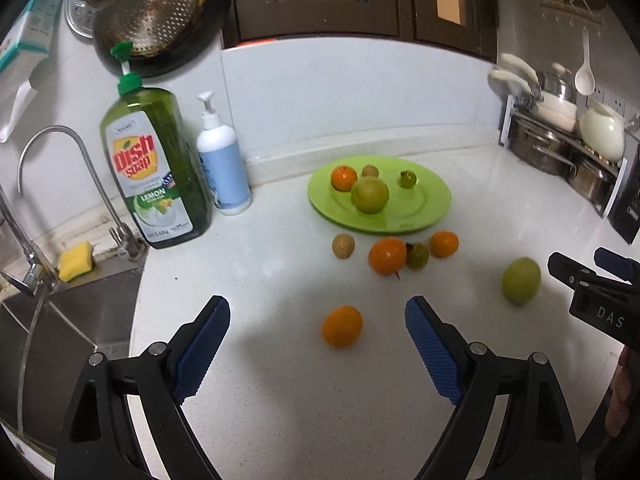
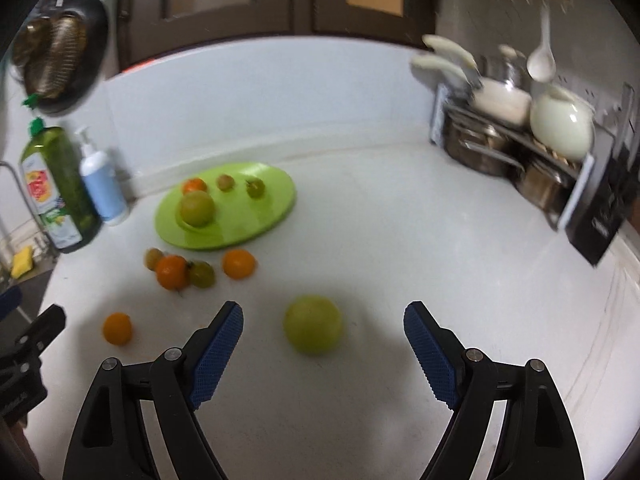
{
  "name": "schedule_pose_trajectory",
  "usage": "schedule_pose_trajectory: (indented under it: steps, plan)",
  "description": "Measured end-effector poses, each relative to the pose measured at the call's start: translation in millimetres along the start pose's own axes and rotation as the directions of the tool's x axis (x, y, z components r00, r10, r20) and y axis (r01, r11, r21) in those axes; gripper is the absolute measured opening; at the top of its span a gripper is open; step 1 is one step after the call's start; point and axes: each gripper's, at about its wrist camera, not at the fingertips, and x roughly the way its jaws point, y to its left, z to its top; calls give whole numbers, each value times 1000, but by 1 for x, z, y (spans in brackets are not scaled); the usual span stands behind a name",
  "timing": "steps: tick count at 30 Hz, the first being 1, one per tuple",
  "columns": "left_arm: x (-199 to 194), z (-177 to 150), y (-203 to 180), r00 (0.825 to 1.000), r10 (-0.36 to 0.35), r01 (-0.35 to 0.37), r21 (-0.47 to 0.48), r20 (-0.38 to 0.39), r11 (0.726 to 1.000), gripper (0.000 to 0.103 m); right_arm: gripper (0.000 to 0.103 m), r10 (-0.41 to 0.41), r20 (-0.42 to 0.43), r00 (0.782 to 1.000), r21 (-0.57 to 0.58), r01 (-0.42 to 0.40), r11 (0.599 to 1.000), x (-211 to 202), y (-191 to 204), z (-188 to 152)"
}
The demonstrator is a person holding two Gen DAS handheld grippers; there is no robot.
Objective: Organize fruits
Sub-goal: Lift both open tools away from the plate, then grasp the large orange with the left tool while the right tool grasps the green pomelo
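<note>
A green plate (image 1: 432, 204) (image 2: 272, 200) on the white counter holds a large green fruit (image 1: 370, 195) (image 2: 197, 208), an orange, a small brown fruit and a small green fruit. In front of the plate lie a brown fruit (image 1: 343, 245), a large orange (image 1: 387, 256), a small green fruit (image 1: 418, 256) and an orange (image 1: 444, 243). My left gripper (image 1: 318, 316) is open, with a small orange (image 1: 342, 326) (image 2: 117, 328) between its fingers. My right gripper (image 2: 323, 320) is open around a green fruit (image 2: 313, 325) (image 1: 521, 281).
A dish soap bottle (image 1: 154, 168) and a white pump bottle (image 1: 223, 160) stand at the back left beside the sink (image 1: 60, 320) and tap. A rack with pots and a white kettle (image 2: 560, 128) fills the back right corner. A black box (image 2: 600, 208) leans there.
</note>
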Motion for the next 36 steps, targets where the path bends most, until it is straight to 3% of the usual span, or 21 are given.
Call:
schedule_pose_trajectory:
  steps: [7, 18, 28, 33, 36]
  plan:
    - [23, -5, -5, 998, -17, 17, 4, -67, 1000, 84, 83, -24, -90, 996, 17, 26, 1000, 24, -7, -10]
    - [69, -12, -4, 979, -62, 57, -27, -193, 998, 68, 83, 1, -169, 986, -4, -2, 1000, 59, 1, -8]
    - [90, -11, -3, 969, -90, 86, -27, -231, 996, 52, 69, 16, -227, 974, -17, -20, 1000, 80, 5, -9]
    - [94, -9, -5, 964, -109, 107, -20, -242, 994, 36, 60, 20, -242, 970, -17, -25, 1000, 85, 6, -9]
    - [94, -9, -7, 964, -111, 111, -12, -241, 994, 34, 56, 32, -251, 968, -10, -35, 999, 87, 5, -9]
